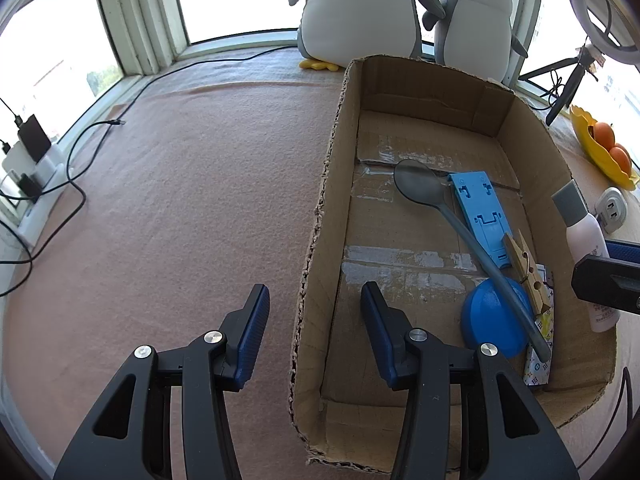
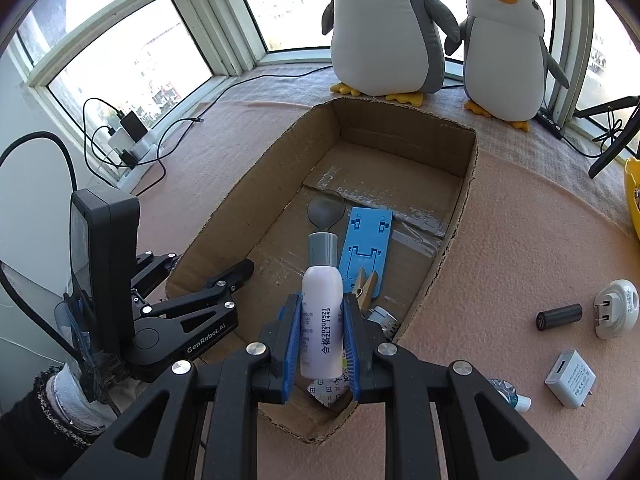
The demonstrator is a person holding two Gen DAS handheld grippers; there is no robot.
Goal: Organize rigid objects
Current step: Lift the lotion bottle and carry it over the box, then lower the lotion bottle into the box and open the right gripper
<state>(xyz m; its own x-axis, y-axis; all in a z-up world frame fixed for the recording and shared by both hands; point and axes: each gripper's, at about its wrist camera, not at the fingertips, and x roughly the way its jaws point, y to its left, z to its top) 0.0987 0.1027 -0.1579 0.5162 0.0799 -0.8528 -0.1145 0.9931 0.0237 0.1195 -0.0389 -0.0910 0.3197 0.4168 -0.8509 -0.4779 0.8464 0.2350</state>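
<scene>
An open cardboard box [image 1: 320,216] [image 2: 452,220] lies on the pink cloth. Inside are a grey spoon [image 1: 420,186] [image 2: 326,210], a blue plastic stand [image 1: 482,208] [image 2: 366,248], a wooden clothespin [image 1: 526,272] [image 2: 366,286], a blue lid [image 1: 490,320] and a patterned packet [image 1: 540,364] [image 2: 326,390]. My right gripper [image 2: 322,344] is shut on a white bottle with a grey cap [image 2: 322,320] [image 1: 584,240], held over the box's near end. My left gripper [image 1: 314,312] [image 2: 208,276] is open and empty, straddling the box's left wall.
Two plush penguins [image 2: 384,28] [image 2: 506,48] stand behind the box. Right of the box lie a dark cylinder [image 2: 558,316], a white plug [image 2: 614,308], a white charger [image 2: 570,378] and a small bottle [image 2: 512,396]. A yellow fruit bowl [image 1: 600,148], tripod [image 1: 568,80] and power strip with cables [image 1: 36,168] line the edges.
</scene>
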